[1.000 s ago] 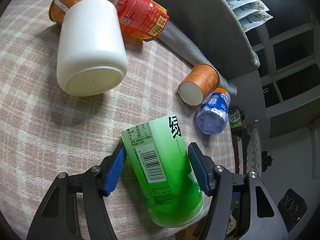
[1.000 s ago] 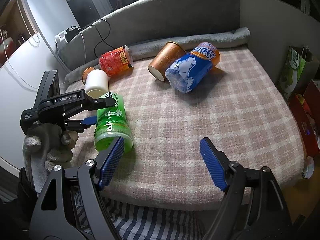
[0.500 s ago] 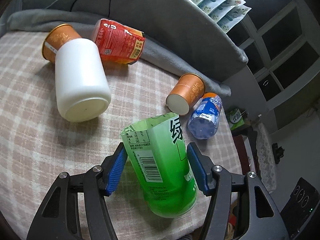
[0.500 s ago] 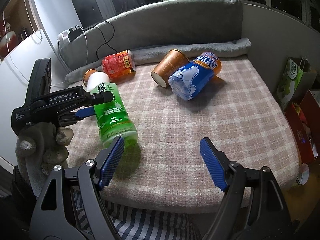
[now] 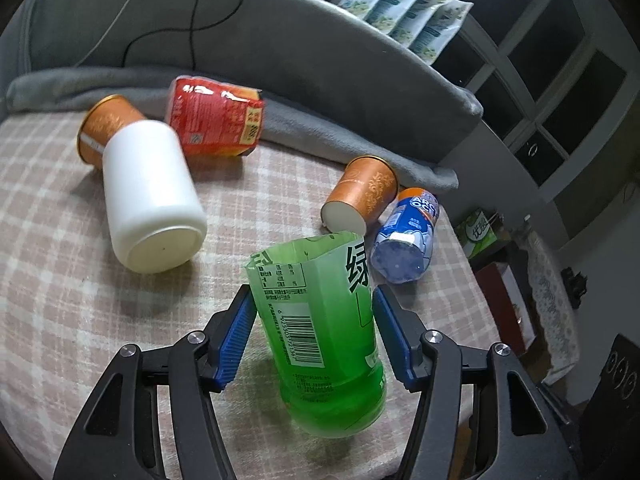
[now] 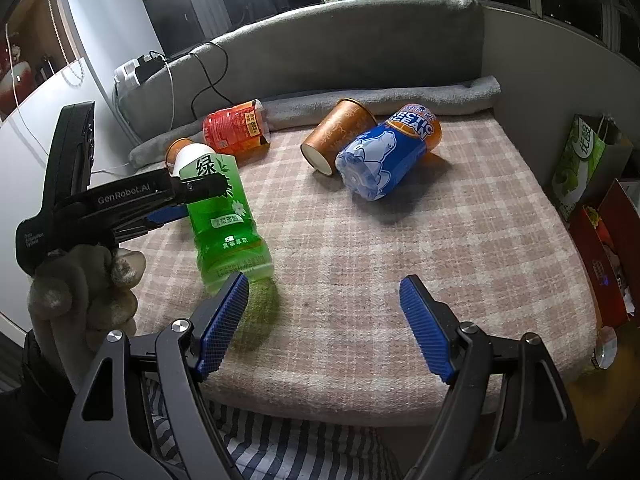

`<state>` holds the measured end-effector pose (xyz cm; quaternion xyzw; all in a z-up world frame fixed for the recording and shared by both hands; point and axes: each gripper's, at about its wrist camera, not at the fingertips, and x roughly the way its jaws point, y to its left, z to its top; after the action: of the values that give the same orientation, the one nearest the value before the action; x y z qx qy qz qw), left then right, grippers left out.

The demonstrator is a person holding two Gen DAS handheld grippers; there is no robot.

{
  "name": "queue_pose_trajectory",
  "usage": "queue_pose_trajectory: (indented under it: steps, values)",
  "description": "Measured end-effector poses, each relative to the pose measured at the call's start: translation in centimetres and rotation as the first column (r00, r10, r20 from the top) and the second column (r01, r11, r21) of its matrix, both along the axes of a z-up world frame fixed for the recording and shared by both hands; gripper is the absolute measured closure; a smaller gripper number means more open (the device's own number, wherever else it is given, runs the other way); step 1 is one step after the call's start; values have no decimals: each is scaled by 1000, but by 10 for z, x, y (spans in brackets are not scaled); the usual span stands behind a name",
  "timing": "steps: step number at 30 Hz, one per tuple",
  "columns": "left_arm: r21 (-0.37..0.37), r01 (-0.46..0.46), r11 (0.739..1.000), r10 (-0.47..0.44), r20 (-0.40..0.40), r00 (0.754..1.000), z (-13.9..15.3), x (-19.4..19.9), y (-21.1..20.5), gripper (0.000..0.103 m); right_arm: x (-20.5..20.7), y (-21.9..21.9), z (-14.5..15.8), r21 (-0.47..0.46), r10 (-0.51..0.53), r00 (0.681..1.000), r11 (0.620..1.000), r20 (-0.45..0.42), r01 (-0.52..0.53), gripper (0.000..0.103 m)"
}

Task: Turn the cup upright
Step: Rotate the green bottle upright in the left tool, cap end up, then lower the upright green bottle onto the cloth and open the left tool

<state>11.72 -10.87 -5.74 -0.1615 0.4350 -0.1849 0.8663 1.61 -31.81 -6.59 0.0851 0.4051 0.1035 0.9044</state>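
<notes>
Green cup (image 5: 320, 332): a cut-off green plastic bottle, held nearly upright but tilted, its base on the checked blanket (image 6: 400, 264) near the front edge, the cut rim on top.
Left gripper (image 5: 314, 336): clenched on the green cup, one blue pad on each side of the label at mid-height.
Right gripper (image 6: 324, 320): released, jaws wide apart, nothing between them; it hovers over the front of the blanket, just beside the cup's base.
Handling: judged light, thin-walled and soft; the open rim would buckle under a hard squeeze, and the smooth label may slip. The stiffer lower body is judged the better hold.
Nearby: white jar (image 5: 150, 200), red cup (image 5: 216, 120), two orange paper cups, one (image 5: 360, 196) near and one (image 5: 106, 128) behind the jar, and a blue can (image 5: 406, 236), all lying on their sides.
Obstruction: none touches the green cup; the blue can lies nearest.
</notes>
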Motion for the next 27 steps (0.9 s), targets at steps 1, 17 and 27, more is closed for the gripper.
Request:
queue_pose_trajectory:
  steps: [1, 17, 27]
  values:
    - [11, 6, 1000, -6, 11, 1000, 1, -2, -3, 44, 0, 0, 0, -1, -1, 1000, 1000, 0, 1, 22]
    - [86, 45, 995, -53, 97, 994, 10, -31, -8, 44, -1, 3, 2, -8, 7, 1000, 1000, 4, -7, 22]
    - [206, 96, 974, -136, 193, 972, 17, -61, -27, 45, -2, 4, 3, -7, 6, 1000, 1000, 5, -6, 22]
